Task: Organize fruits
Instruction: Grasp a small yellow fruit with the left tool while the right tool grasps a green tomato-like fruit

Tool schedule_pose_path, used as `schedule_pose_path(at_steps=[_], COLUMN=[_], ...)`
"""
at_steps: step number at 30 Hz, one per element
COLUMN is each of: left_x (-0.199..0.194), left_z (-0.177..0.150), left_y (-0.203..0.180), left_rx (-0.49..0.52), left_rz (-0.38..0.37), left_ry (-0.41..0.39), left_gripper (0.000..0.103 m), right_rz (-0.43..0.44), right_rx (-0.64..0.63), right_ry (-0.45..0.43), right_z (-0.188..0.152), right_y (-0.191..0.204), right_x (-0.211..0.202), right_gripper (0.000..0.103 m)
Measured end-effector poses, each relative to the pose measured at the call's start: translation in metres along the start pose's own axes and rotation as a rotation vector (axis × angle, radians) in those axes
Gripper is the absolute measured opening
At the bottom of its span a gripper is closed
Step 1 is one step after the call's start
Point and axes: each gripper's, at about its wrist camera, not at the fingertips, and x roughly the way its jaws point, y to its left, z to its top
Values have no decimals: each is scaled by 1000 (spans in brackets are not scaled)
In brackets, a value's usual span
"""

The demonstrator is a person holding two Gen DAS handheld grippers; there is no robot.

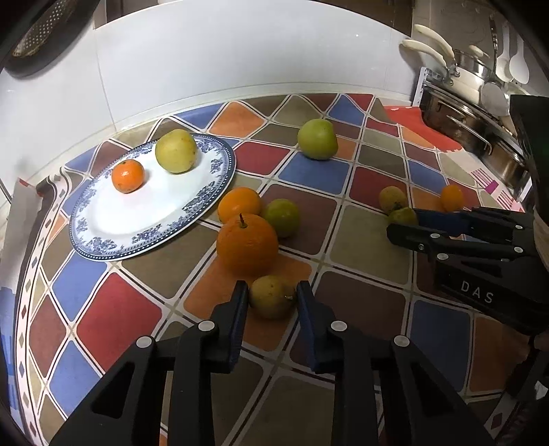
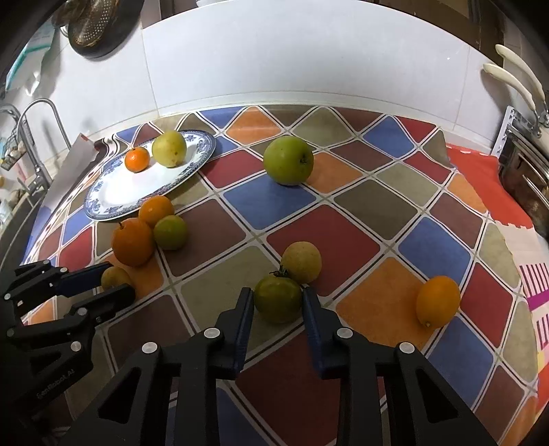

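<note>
My left gripper (image 1: 272,291) is shut on a small yellow-green fruit (image 1: 271,298) that rests on the chequered cloth, just in front of a large orange (image 1: 247,244). My right gripper (image 2: 278,298) is shut on a dark green tomato (image 2: 278,303), which touches a yellowish fruit (image 2: 301,262) behind it. The blue-and-white plate (image 1: 103,219) at the left holds a mandarin (image 1: 127,175) and a yellow apple (image 1: 176,151). Beside the plate lie another orange (image 1: 239,204) and a green citrus (image 1: 281,218). A green apple (image 2: 288,160) sits farther back, and an orange fruit (image 2: 438,301) lies to the right.
Steel pans (image 1: 473,113) with cream handles stand at the right edge of the counter. A tap (image 2: 37,137) and sink are at the far left. The white tiled wall (image 2: 274,61) closes the back, with a colander (image 2: 92,20) hanging on it.
</note>
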Motion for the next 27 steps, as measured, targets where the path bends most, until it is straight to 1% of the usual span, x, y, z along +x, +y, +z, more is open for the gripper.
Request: schedule_pose_path(at_steps=[8,16,27], left_x=[-16,-43,-82], left_z=[0,-1,-7], left_y=[-1,3,14], left_rx=[-8,-31,-45], left_rz=[-1,16,72], left_ry=[-41,-98,-172], left_gripper=[29,29,29], right_rz=[17,53,112], right_rx=[-7,-35,-78], right_ry=[-24,-80,-145], right_z=[1,3,7], right_y=[6,22,47], right_x=[-15,-41,-72], right_gripper=[30,30,30])
